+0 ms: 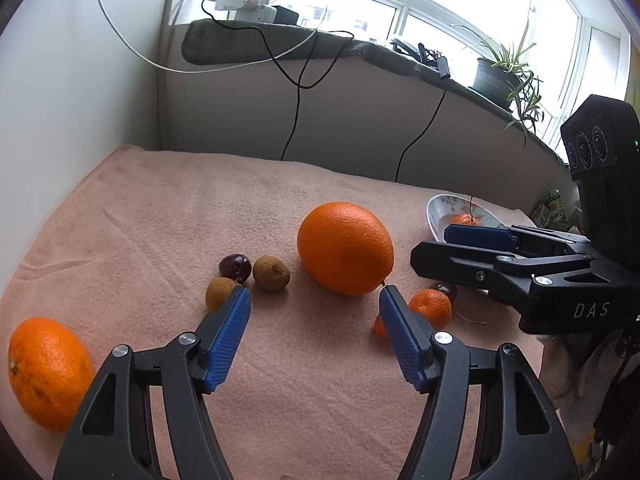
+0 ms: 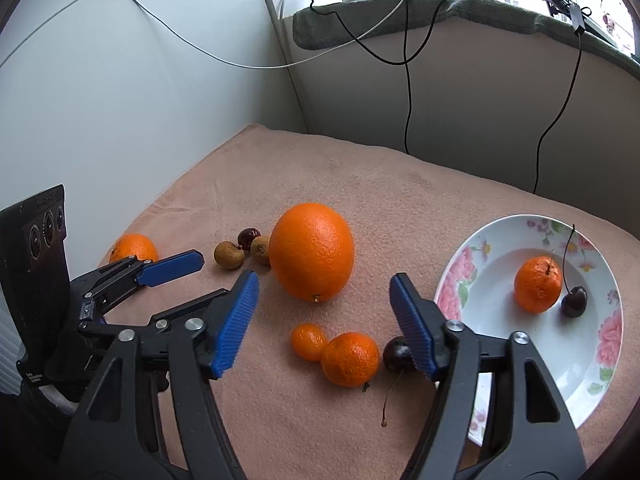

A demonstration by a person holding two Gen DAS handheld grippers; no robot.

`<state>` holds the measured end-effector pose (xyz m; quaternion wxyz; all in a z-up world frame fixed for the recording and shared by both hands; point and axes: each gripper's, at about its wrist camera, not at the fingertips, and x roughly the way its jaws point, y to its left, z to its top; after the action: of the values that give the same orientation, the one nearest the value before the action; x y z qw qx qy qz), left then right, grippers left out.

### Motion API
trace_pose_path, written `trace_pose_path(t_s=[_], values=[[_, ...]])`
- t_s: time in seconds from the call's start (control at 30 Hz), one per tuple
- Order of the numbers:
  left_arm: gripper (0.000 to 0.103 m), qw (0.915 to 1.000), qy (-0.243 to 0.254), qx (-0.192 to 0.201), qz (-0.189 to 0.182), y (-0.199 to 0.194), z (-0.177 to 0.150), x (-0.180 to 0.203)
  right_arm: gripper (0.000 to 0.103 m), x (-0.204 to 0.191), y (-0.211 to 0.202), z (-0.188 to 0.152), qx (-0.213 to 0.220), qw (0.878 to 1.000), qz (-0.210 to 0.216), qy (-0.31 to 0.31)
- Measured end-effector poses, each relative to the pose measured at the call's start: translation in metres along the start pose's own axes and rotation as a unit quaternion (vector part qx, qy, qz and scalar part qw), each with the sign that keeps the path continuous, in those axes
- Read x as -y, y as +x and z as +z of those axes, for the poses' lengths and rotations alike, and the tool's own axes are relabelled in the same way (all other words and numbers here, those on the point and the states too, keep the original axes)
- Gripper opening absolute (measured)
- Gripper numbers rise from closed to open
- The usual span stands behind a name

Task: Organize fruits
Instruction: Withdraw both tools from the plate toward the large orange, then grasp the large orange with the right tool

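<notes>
Right wrist view first: the right gripper (image 2: 324,316) hangs over the pink towel (image 2: 360,184) with its blue pads wide apart and nothing between them. Just under it sit two small tangerines (image 2: 350,358) and a dark cherry (image 2: 396,354), close enough to grab. A bit further stands the big orange (image 2: 312,252). The left gripper (image 1: 314,316) is spread apart and empty too, and seems aimed at that orange. Off to the side, the flowered plate (image 2: 460,276) already holds a tangerine and a cherry, so I think the fruit goes there.
</notes>
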<state>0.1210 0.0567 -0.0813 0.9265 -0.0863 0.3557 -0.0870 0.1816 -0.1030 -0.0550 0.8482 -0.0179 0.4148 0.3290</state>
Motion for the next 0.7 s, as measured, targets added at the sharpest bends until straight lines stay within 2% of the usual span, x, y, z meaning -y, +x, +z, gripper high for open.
trace_pose_path(t_s=[0.27, 0.7], values=[[0.067, 0.9998, 0.015, -0.003, -0.014, 0.019, 0.011, 0.006, 0.079, 0.002, 0.019, 0.014, -0.016, 1.000, 0.019, 0.003], [0.067, 0.9989, 0.013, -0.011, -0.043, 0.041, 0.021, 0.004, 0.079, 0.008, 0.055, 0.027, -0.049, 0.997, 0.051, 0.023]])
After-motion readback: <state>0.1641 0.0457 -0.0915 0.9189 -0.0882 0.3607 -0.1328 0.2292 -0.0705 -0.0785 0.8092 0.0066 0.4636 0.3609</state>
